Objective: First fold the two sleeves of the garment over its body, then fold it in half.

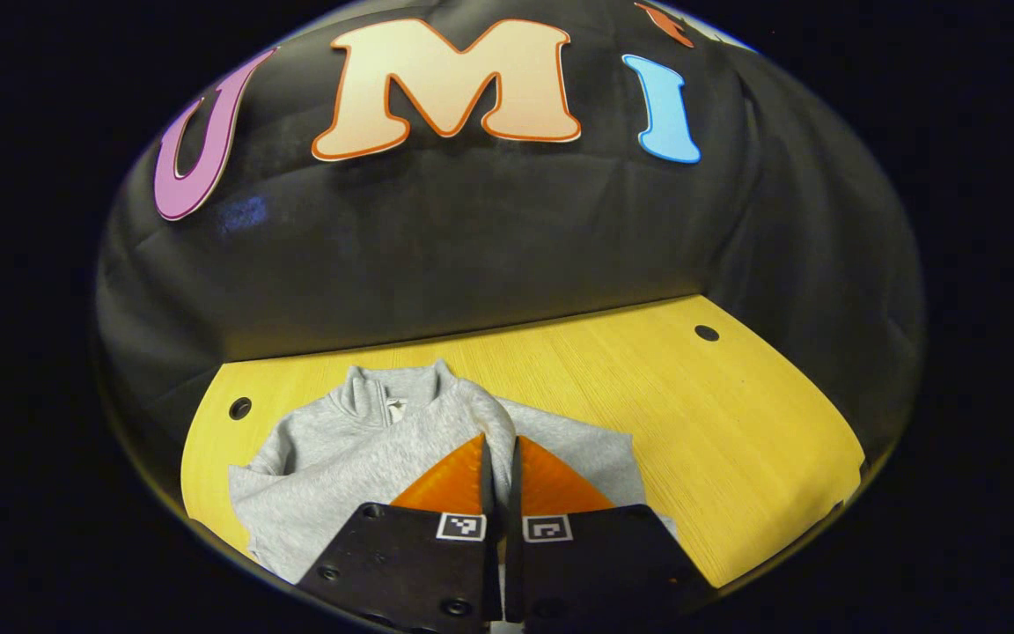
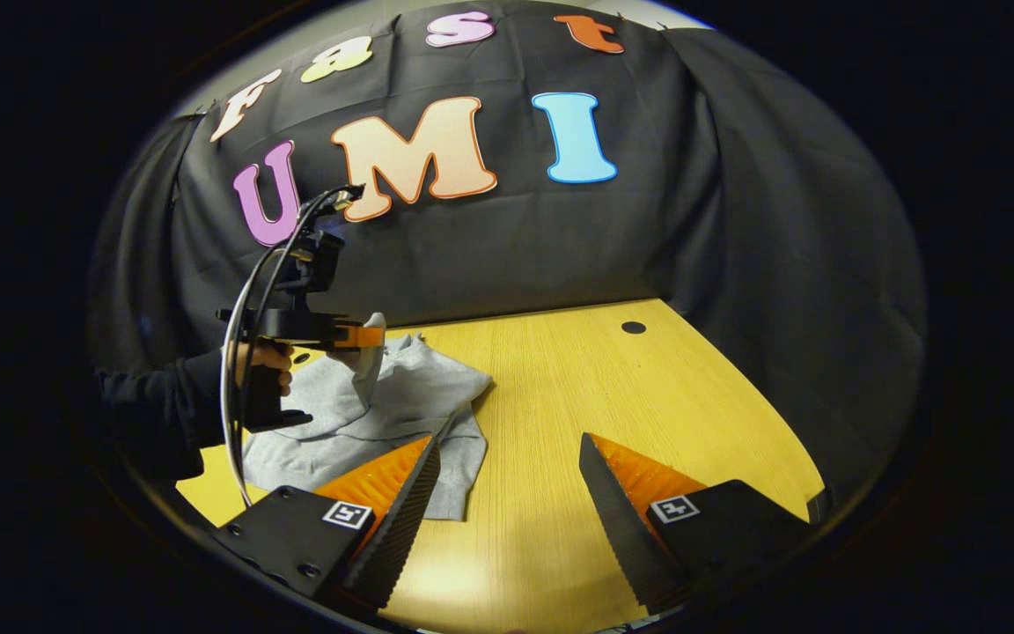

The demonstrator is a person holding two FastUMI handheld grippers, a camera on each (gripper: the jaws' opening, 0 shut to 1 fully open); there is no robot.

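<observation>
Left gripper (image 2: 366,336) pinches a sleeve (image 2: 370,357) above the grey garment (image 2: 410,396); right gripper (image 2: 511,445) hovers spread beside the garment's hem.

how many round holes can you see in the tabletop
2. One hole is near the far left corner of the wooden tabletop, beside the grey sweatshirt; the other hole is near the far right corner. More may be hidden under the sweatshirt.
</observation>
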